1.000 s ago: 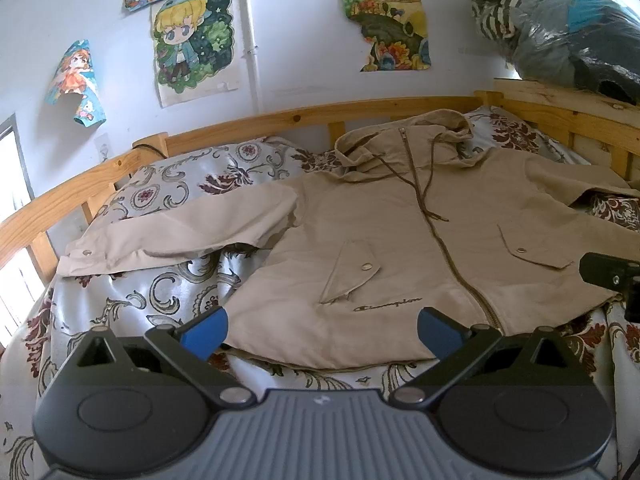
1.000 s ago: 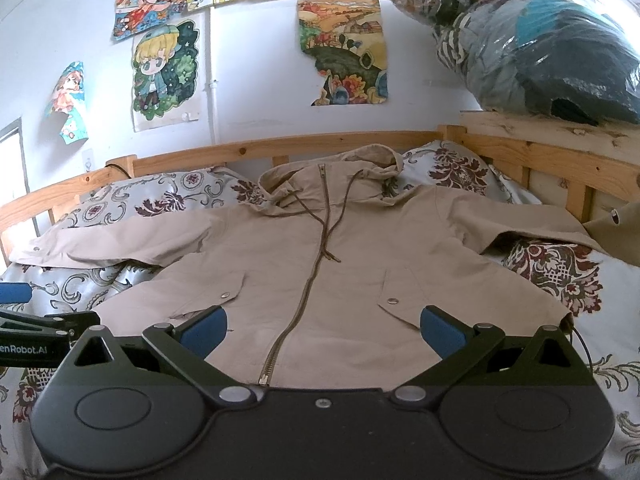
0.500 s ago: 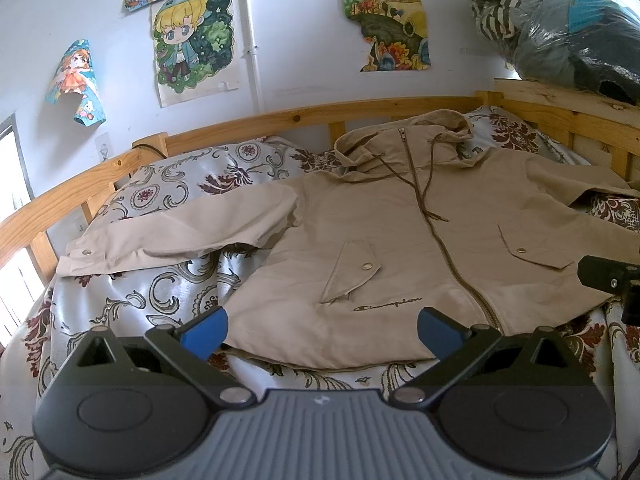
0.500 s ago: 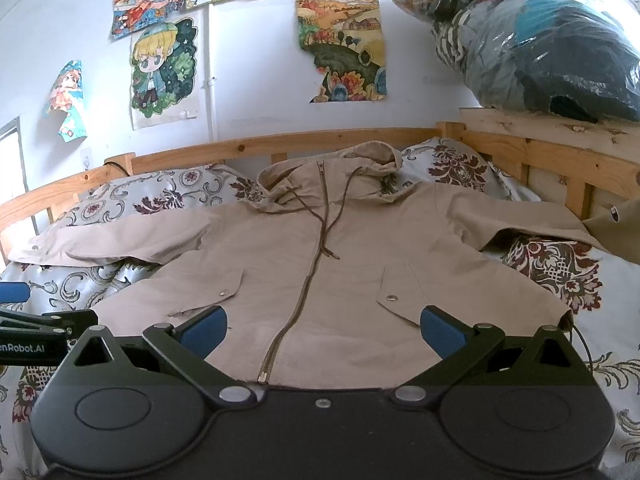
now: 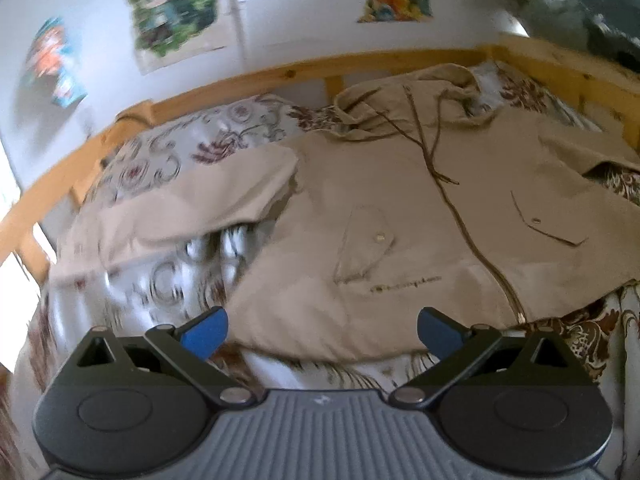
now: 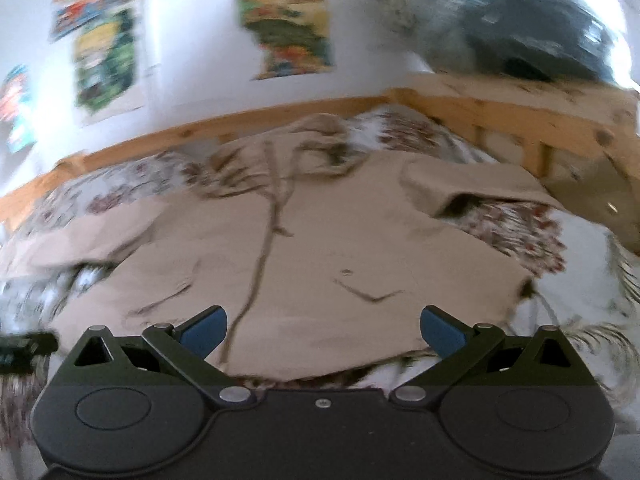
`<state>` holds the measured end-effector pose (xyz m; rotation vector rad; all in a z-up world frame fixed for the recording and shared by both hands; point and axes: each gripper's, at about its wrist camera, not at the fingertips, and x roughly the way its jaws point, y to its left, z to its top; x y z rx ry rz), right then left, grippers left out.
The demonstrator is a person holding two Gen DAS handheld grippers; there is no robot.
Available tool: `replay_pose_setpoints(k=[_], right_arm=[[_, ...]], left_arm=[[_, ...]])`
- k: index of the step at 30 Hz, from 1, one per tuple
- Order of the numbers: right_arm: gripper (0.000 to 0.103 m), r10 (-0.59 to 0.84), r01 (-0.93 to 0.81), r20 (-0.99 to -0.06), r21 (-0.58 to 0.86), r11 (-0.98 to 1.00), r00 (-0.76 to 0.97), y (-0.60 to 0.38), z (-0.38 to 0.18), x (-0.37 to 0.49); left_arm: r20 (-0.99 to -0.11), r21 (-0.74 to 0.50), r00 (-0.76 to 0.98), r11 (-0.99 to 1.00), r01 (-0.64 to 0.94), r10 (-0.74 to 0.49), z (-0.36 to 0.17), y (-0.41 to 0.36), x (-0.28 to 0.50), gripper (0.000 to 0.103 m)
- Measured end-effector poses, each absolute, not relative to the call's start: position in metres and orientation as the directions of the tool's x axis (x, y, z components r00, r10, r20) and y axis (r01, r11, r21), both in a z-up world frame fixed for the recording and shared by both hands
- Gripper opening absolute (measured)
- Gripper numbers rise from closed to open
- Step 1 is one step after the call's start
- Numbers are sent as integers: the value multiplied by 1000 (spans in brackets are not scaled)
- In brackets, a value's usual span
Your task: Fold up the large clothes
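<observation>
A beige hooded zip jacket [image 5: 400,216] lies spread flat, front up, on a floral bedspread [image 5: 168,280]. Its left sleeve [image 5: 180,208] stretches out to the left and its hood [image 5: 404,92] lies at the far side. My left gripper [image 5: 322,330] is open and empty, just above the jacket's near hem at its left half. In the right wrist view the jacket [image 6: 340,248] fills the middle, with its right sleeve [image 6: 472,188] folded toward the right. My right gripper [image 6: 322,330] is open and empty over the hem near the zip.
A wooden bed rail [image 5: 280,76] runs along the far side and the right [image 6: 520,120]. Posters [image 5: 176,12] hang on the white wall. A plastic bag of clothes [image 6: 520,28] sits on a ledge at the upper right. The other gripper's tip [image 6: 24,348] shows at the left edge.
Both grippers have tilted down and moved closer to the jacket's hem; both views are now motion-blurred. The right gripper has left the left wrist view. The jaws remain open.
</observation>
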<state>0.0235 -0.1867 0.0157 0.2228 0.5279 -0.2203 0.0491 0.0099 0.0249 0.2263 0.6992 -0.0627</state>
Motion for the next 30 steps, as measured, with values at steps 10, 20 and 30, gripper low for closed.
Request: replay_pose_setpoints(k=[10, 20, 30], right_arm=[[102, -316, 453, -425, 275, 848, 848, -320, 68, 22], [72, -688, 458, -291, -568, 684, 665, -399, 26, 102], [3, -717, 242, -295, -803, 544, 631, -437, -3, 158]], left_arm=[[-611, 252, 791, 953, 166, 24, 95, -9, 134, 102], [-674, 133, 734, 964, 231, -83, 29, -35, 200, 102], [-702, 88, 712, 989, 119, -23, 14, 16, 216, 102]])
